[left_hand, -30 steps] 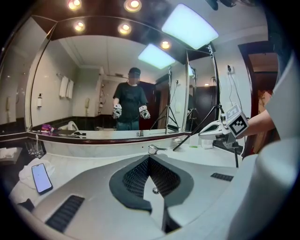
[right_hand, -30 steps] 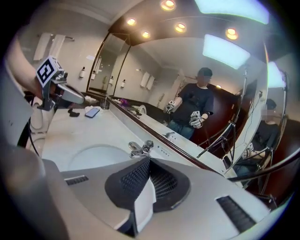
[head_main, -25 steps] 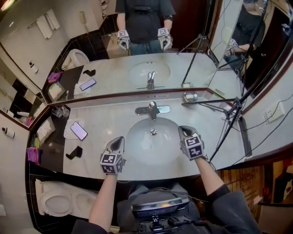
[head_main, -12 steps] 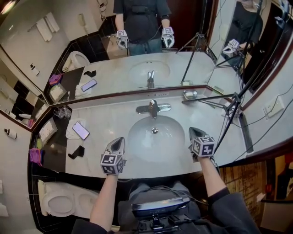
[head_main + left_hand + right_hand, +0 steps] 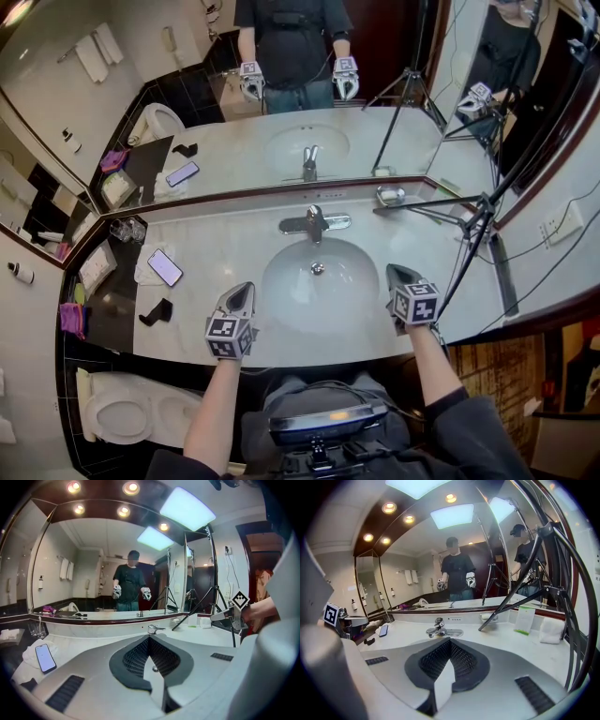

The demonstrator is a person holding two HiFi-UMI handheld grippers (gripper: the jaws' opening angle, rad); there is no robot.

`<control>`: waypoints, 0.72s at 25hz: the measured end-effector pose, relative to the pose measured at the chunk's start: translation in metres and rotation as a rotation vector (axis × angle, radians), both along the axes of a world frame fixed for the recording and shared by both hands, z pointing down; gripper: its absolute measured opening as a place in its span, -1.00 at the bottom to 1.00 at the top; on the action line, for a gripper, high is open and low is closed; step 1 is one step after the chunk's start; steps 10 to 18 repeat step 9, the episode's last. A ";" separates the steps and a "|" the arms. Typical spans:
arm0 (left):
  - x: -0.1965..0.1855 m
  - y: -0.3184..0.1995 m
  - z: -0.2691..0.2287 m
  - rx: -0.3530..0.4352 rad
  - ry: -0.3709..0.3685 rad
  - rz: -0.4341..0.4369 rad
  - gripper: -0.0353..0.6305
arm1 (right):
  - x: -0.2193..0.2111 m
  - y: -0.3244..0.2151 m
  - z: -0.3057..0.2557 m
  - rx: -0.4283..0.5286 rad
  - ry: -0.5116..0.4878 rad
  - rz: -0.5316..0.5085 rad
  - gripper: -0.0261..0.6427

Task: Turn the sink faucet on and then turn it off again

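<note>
The chrome faucet (image 5: 314,223) stands behind the white basin (image 5: 281,300), with its lever over the spout; I see no water stream. My left gripper (image 5: 242,292) hovers over the basin's front left rim, shut and empty, pointing toward the faucet (image 5: 152,629). My right gripper (image 5: 398,274) hangs over the front right rim, also shut with nothing between its pads. Its own view shows the faucet (image 5: 439,629) some way beyond its closed tips (image 5: 450,640). Neither gripper touches the faucet.
A phone (image 5: 162,267) lies on a white cloth at the counter's left, near a black object (image 5: 155,312) and glasses (image 5: 127,230). A soap dish (image 5: 390,197) and a tripod leg (image 5: 469,225) sit at the right. A toilet (image 5: 122,412) stands lower left.
My right gripper has drawn back from the basin's right side, a little to the right and nearer the counter's front edge, and has rolled. The left gripper has stayed put.
</note>
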State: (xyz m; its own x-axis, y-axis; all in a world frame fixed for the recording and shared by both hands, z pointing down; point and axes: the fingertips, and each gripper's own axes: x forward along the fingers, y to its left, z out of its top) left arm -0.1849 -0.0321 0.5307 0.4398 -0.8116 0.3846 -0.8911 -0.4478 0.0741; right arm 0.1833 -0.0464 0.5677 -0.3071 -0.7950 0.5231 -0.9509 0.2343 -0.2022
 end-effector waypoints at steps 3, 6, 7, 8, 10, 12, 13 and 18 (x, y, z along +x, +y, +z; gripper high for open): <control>0.002 -0.002 0.001 -0.001 0.003 -0.001 -0.91 | 0.001 -0.003 0.001 0.000 0.011 -0.007 -0.89; 0.003 -0.005 0.002 -0.002 0.004 0.001 -0.91 | 0.000 -0.005 0.003 -0.005 0.015 -0.013 -0.89; 0.003 -0.006 0.003 -0.003 0.005 0.001 -0.91 | 0.000 -0.006 0.004 -0.008 0.017 -0.015 -0.89; 0.004 -0.006 0.004 -0.004 0.005 0.002 -0.91 | -0.001 -0.006 0.005 -0.010 0.018 -0.016 -0.89; 0.004 -0.007 0.005 -0.004 0.006 0.002 -0.91 | -0.001 -0.007 0.006 -0.013 0.020 -0.018 -0.89; 0.004 -0.007 0.005 -0.004 0.006 0.002 -0.91 | -0.001 -0.007 0.006 -0.013 0.020 -0.018 -0.89; 0.004 -0.007 0.005 -0.004 0.006 0.002 -0.91 | -0.001 -0.007 0.006 -0.013 0.020 -0.018 -0.89; 0.004 -0.007 0.005 -0.004 0.006 0.002 -0.91 | -0.001 -0.007 0.006 -0.013 0.020 -0.018 -0.89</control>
